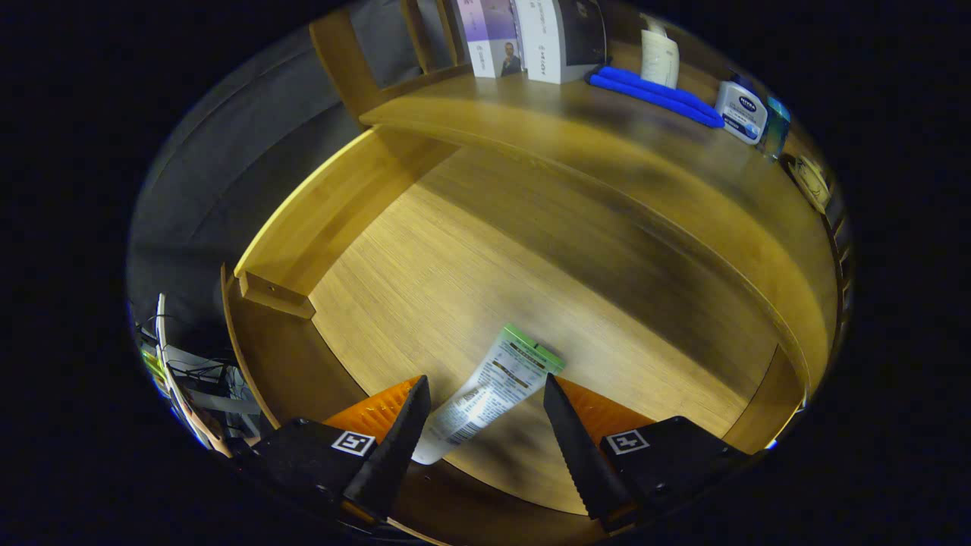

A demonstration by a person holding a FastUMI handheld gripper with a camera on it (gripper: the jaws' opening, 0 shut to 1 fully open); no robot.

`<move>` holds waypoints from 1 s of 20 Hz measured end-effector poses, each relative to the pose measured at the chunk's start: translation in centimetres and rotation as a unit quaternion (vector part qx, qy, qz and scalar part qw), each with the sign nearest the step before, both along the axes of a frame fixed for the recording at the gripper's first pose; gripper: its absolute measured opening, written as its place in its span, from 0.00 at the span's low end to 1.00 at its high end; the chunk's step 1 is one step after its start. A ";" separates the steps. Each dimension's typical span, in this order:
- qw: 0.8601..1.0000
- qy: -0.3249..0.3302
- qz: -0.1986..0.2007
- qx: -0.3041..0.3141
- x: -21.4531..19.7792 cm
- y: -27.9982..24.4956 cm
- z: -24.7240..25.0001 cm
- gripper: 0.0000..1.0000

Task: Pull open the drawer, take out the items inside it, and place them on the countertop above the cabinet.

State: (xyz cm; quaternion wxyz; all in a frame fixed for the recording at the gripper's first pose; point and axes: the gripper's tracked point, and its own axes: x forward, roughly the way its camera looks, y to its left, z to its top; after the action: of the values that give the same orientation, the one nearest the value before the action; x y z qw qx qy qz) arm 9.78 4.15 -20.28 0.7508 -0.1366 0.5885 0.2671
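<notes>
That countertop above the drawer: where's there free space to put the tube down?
The countertop is bare along its front edge, ahead of the boxes. Its back is crowded by them, the blue item and a small white container. The tube lies in the drawer, between the open gripper fingers.

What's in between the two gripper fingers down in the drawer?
A tube lies on the drawer floor between the open gripper's fingers, nearer the left one; neither clearly presses on it.
</notes>
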 end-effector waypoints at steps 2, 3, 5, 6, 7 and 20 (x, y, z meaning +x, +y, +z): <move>1.000 0.017 0.007 -0.013 -0.3 -0.8 -1.0 0.94; 0.999 0.032 0.000 -0.003 -0.7 -0.4 -1.2 0.94; 0.999 0.033 -0.003 0.007 -0.2 0.1 -1.7 0.87; 0.999 0.034 -0.007 0.008 -0.4 0.1 -1.6 0.80; 0.999 0.037 -0.005 0.006 -0.4 0.1 -1.7 0.71; 0.998 -0.041 0.045 -0.027 0.1 -0.1 -0.6 0.23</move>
State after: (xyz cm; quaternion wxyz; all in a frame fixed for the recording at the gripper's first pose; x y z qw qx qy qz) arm 9.91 4.04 -20.86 0.7574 -0.1939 0.5576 0.2790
